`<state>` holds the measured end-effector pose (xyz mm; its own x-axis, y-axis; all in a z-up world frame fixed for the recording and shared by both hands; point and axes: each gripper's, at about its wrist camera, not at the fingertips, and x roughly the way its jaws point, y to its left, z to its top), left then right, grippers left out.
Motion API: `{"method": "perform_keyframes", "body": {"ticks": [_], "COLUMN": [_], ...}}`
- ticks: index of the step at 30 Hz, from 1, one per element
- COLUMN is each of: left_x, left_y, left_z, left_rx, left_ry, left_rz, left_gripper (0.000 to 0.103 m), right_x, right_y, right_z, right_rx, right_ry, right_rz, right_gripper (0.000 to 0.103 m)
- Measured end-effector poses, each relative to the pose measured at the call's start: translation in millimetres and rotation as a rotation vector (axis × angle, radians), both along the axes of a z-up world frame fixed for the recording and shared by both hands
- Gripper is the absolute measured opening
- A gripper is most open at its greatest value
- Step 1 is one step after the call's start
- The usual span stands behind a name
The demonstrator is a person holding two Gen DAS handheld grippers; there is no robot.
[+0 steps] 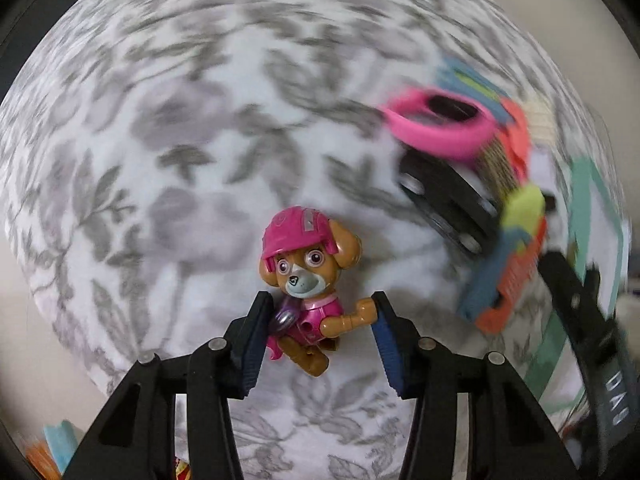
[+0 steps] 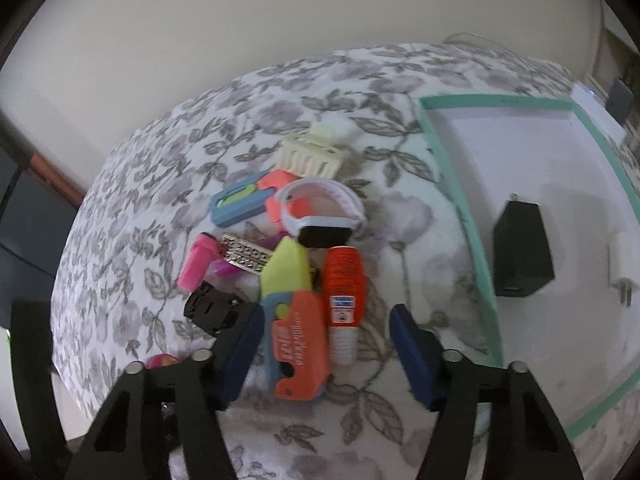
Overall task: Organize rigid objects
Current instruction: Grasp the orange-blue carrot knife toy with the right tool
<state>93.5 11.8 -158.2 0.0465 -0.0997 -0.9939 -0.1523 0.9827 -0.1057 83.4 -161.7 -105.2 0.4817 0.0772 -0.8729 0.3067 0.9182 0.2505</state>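
Observation:
In the left wrist view a brown toy puppy with a pink helmet [image 1: 306, 280] lies on the floral cloth between the fingers of my left gripper [image 1: 318, 336]. The jaws are open; the puppy's arm is at the right pad [image 1: 386, 344]. In the right wrist view my right gripper [image 2: 326, 354] is open over a pile: an orange-and-blue toy [image 2: 298, 348], an orange bottle [image 2: 344, 300], a yellow-green piece [image 2: 286, 268], a black toy car [image 2: 212, 308] and a white smartwatch [image 2: 320, 210]. The orange toy and bottle lie between its fingers.
A white mat edged with teal tape [image 2: 456, 200] lies to the right, holding a black charger [image 2: 522, 250] and a white plug [image 2: 622, 276]. A cream hair clip [image 2: 310, 152], blue toy [image 2: 240, 202] and pink item [image 2: 198, 266] sit in the pile. The pile appears blurred in the left view [image 1: 480, 184].

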Motion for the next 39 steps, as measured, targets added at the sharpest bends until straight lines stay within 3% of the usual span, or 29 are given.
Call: {"method": "perform_keyframes", "body": {"ticks": [5,8,16,27,33,39], "left_x": [-3,-6,23,32,34,34], "left_y": [12,9,47,44,33,32], "left_z": [-2,-3,-4,0,1,3], "left_rx": [0.019,0.021,0.015,0.052,0.094,0.076], "left_ry": [-0.002,0.003,0.008,-0.003,-0.014,-0.017], "left_rz": [0.077,0.075,0.075,0.049,0.029,0.036], "left_gripper": [0.051,0.051,0.051,0.051,0.051,0.051], "right_x": [5,9,13,20,17,6], "right_y": [14,21,44,65,67,57], "right_z": [-6,-12,-23,-39,-39,-32], "right_rx": [-0.013,-0.025,-0.099,-0.217,-0.215,-0.19], "right_ry": [0.02,0.041,0.086,0.12,0.123,0.139], "right_rz": [0.05,0.069,0.149,0.2,0.21,0.193], "right_gripper": [0.056,0.052,0.046,0.046,0.045,0.045]}}
